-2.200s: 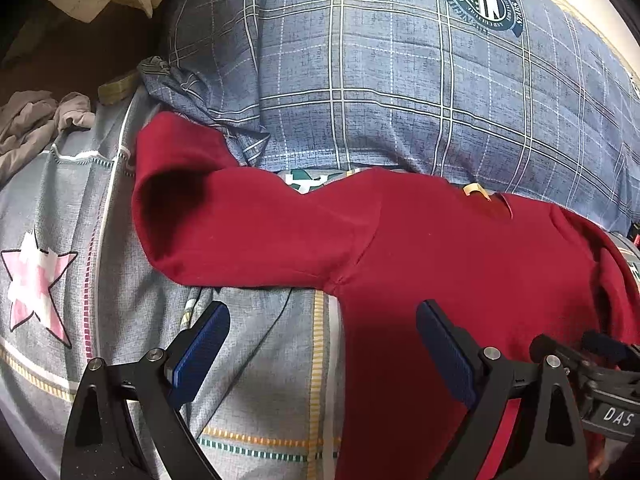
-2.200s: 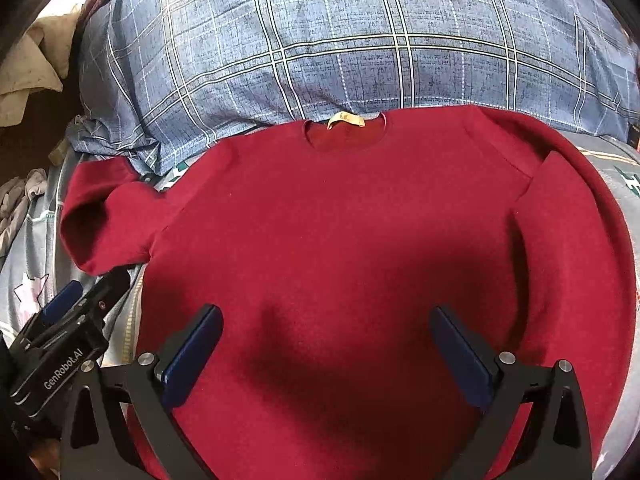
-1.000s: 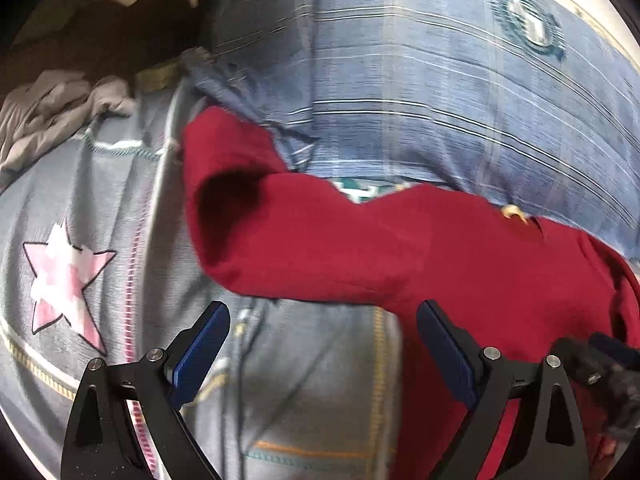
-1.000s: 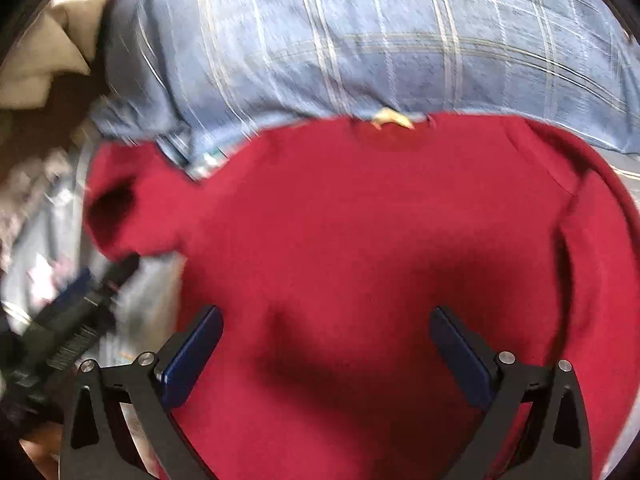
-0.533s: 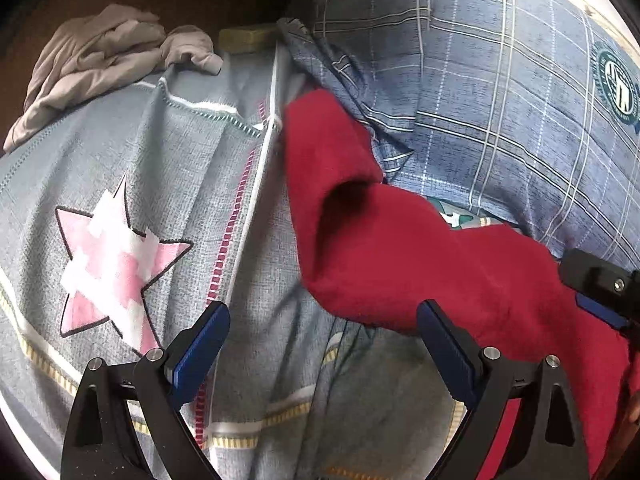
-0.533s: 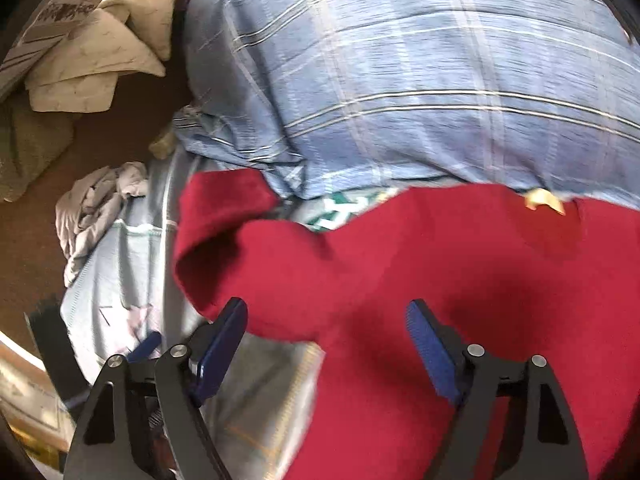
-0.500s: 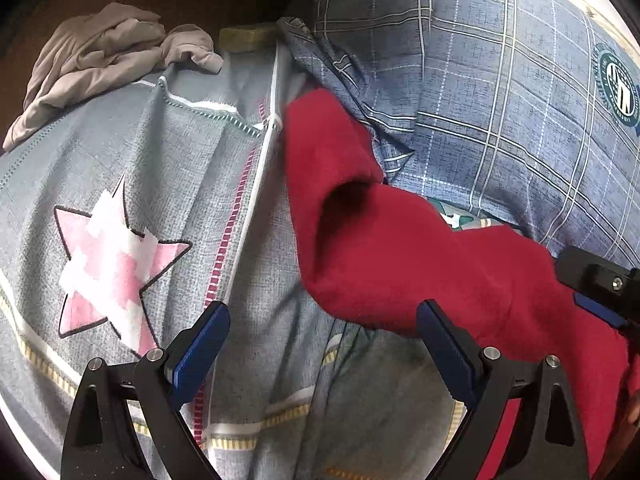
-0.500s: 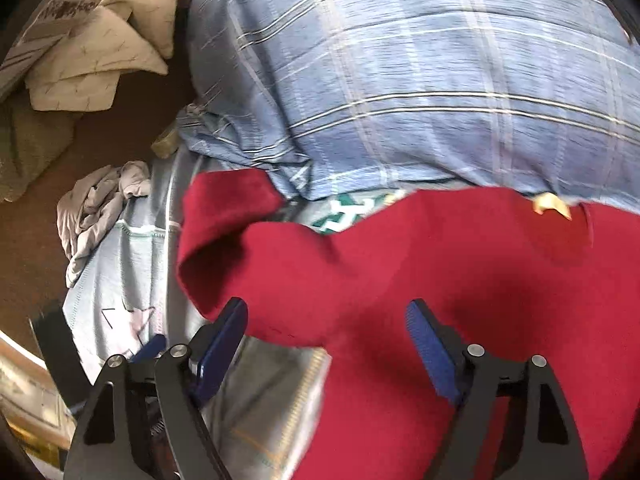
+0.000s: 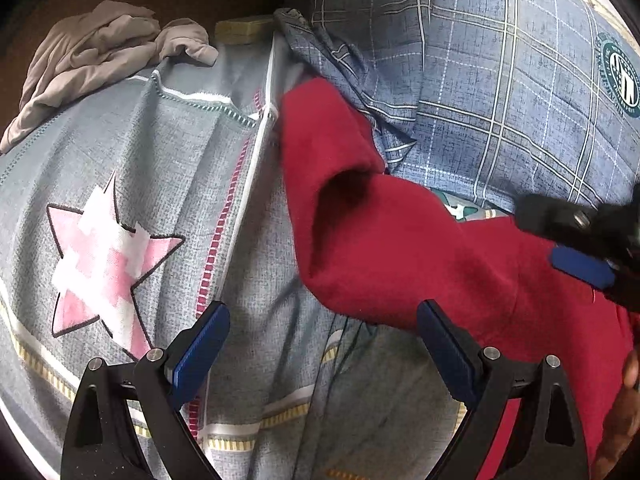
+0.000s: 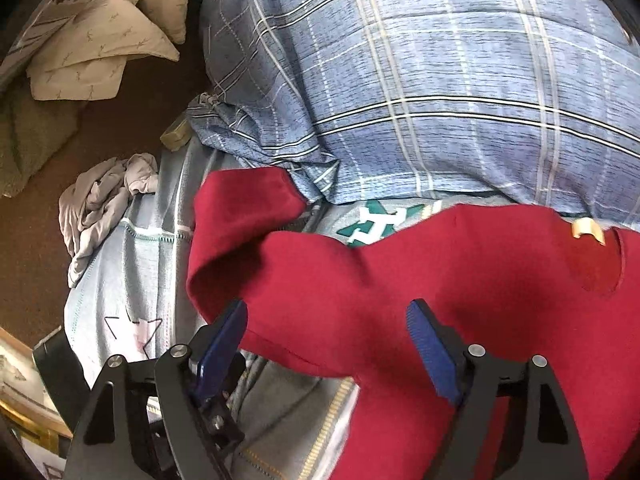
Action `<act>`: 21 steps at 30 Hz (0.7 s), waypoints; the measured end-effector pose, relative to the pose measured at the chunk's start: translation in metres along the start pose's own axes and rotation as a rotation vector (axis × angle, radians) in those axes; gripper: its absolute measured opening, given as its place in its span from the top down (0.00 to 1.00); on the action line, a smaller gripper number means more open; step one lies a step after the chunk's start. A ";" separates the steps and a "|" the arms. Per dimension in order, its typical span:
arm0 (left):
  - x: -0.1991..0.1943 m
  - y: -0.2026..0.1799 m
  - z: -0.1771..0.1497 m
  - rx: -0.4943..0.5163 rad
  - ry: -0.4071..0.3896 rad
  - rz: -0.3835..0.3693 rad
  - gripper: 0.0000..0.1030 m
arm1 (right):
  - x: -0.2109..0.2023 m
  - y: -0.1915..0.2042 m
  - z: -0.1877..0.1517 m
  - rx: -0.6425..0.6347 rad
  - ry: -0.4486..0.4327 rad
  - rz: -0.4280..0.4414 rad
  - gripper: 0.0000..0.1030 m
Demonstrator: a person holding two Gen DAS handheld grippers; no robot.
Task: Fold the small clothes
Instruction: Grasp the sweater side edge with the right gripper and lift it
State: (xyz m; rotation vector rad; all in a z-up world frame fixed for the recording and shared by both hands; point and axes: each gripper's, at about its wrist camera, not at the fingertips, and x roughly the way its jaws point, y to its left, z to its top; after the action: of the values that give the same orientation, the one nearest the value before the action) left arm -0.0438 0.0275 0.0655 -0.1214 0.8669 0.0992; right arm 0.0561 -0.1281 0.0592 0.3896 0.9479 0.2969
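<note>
Both grippers shifted left toward red sweater (image 10: 460,280) sleeve; right gripper (image 10: 326,344) narrowed.

1. Left wrist view: looks forward and steeply down between the left claw (image 9: 320,354) fingers, close above the bed (image 9: 168,168).
2. Right wrist view: same downward tilt, close above the red sweater (image 10: 460,280).
3. Shared: the sweater's sleeve, the plaid pillow (image 9: 480,80), the grey cloth (image 10: 100,200).

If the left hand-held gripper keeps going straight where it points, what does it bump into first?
Probably the grey bedsheet, just beside the red sweater's sleeve. The left hand-held gripper is open with nothing between its jaws, though depth is hard to judge.
</note>
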 end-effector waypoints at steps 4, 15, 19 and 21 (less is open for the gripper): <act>0.003 -0.001 0.000 0.000 0.013 0.014 0.08 | 0.022 0.007 0.011 -0.006 0.030 0.044 0.19; 0.016 0.004 0.009 -0.038 0.037 0.013 0.08 | 0.097 0.007 0.056 0.095 0.126 0.227 0.18; 0.019 0.007 0.011 -0.046 0.038 0.010 0.08 | 0.120 0.000 0.060 0.166 0.154 0.297 0.18; 0.021 0.007 0.011 -0.042 0.038 0.015 0.08 | 0.127 0.000 0.061 0.181 0.158 0.319 0.18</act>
State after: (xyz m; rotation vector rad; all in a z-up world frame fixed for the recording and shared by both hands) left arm -0.0227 0.0370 0.0562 -0.1571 0.9042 0.1292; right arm 0.1766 -0.0873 -0.0008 0.6937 1.0711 0.5410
